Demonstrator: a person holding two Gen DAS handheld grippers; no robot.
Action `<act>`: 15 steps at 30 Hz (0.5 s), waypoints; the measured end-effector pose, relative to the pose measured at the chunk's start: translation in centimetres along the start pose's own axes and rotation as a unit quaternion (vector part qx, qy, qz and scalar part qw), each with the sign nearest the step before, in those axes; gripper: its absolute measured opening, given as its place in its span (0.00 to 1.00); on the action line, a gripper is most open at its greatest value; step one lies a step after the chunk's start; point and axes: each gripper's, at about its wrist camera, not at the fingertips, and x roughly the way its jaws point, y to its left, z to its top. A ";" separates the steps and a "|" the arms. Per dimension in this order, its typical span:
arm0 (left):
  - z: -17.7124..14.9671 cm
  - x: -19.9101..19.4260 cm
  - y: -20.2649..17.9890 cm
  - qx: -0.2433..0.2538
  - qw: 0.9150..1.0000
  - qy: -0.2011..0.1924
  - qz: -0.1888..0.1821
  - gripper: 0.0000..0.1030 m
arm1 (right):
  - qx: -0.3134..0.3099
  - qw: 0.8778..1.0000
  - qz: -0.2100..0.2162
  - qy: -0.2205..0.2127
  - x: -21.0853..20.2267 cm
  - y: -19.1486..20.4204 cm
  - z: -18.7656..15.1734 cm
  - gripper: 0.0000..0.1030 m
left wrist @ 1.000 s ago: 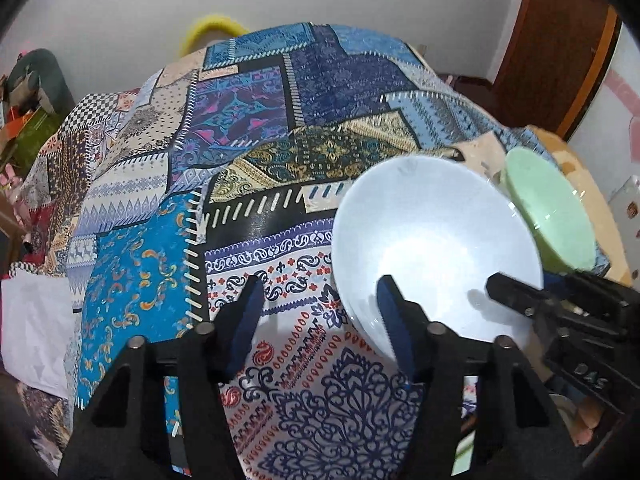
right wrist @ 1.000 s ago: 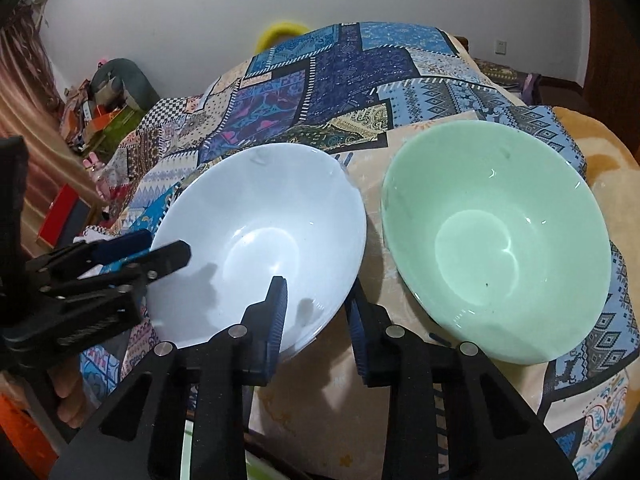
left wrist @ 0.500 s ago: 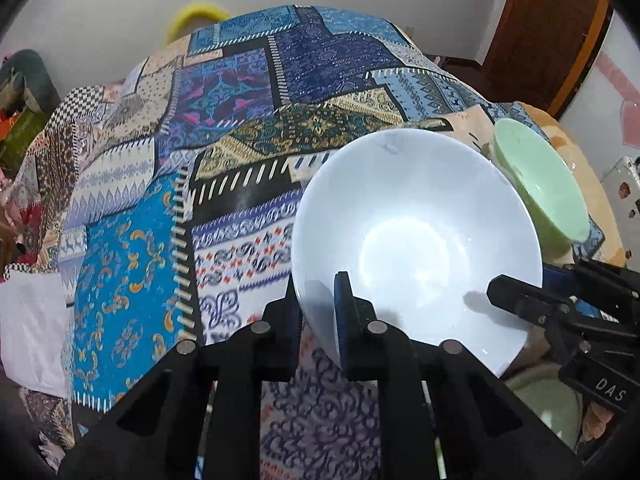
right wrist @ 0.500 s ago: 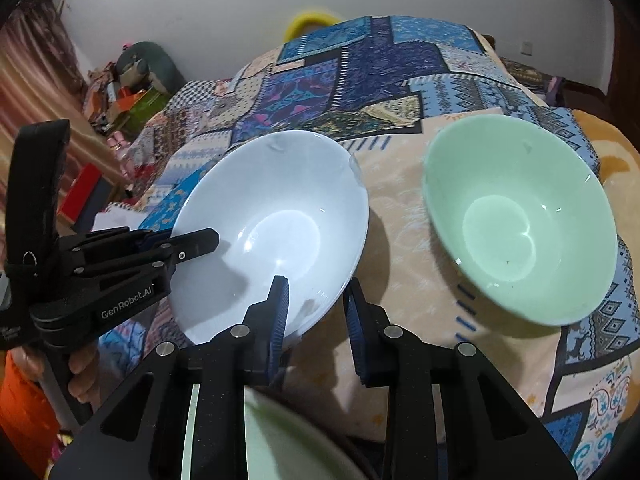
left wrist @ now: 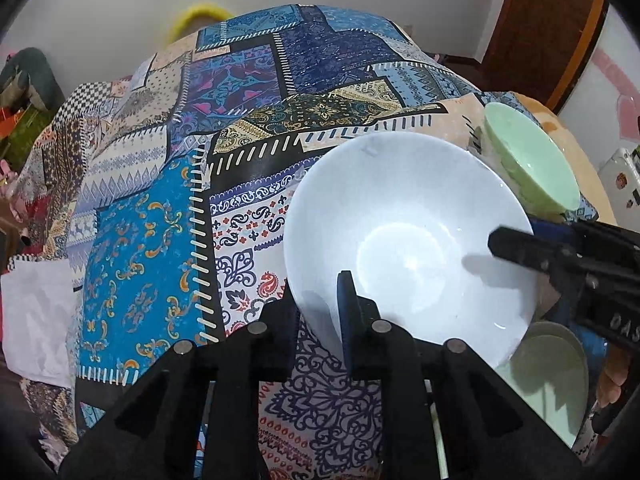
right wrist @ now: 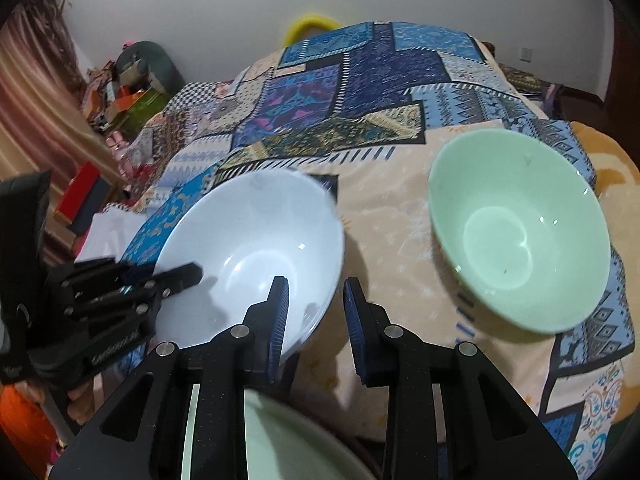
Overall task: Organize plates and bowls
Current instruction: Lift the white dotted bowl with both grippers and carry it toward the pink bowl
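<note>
A white bowl (left wrist: 404, 248) hangs tilted above the patchwork bedspread (left wrist: 160, 240), held from both sides. My left gripper (left wrist: 316, 292) is shut on the bowl's near-left rim, one pad inside and one outside. In the right wrist view, the white bowl (right wrist: 248, 248) has its right rim between the pads of my right gripper (right wrist: 316, 300), which is shut on it. A green bowl (right wrist: 520, 232) sits upright on the peach patch to the right, apart from both grippers. A pale green plate (right wrist: 280, 440) lies low beneath the right gripper.
The bedspread (right wrist: 360, 92) covers a large bed running back to a white wall. Clutter and boxes (right wrist: 128, 96) line the left side. A brown door (left wrist: 552, 32) stands at the far right. The green bowl (left wrist: 528, 164) rests near the bed's right edge.
My left gripper has shut on the white bowl's rim. The bowl has shifted left, away from the green bowl, and the green plate has come into view below it.
</note>
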 end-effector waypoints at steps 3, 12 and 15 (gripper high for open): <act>0.0 0.2 0.0 0.000 1.000 -0.002 0.003 0.17 | 0.003 1.000 -0.005 0.007 0.9 -0.1 0.4 0.25; 0.0 -0.2 -0.3 0.005 1.000 -0.009 0.005 0.17 | 0.008 1.000 -0.003 0.013 1.4 0.2 -0.3 0.16; -0.2 -0.7 -0.4 0.001 1.000 -0.011 0.002 0.17 | 0.008 1.000 -0.007 0.006 0.5 0.4 -0.3 0.16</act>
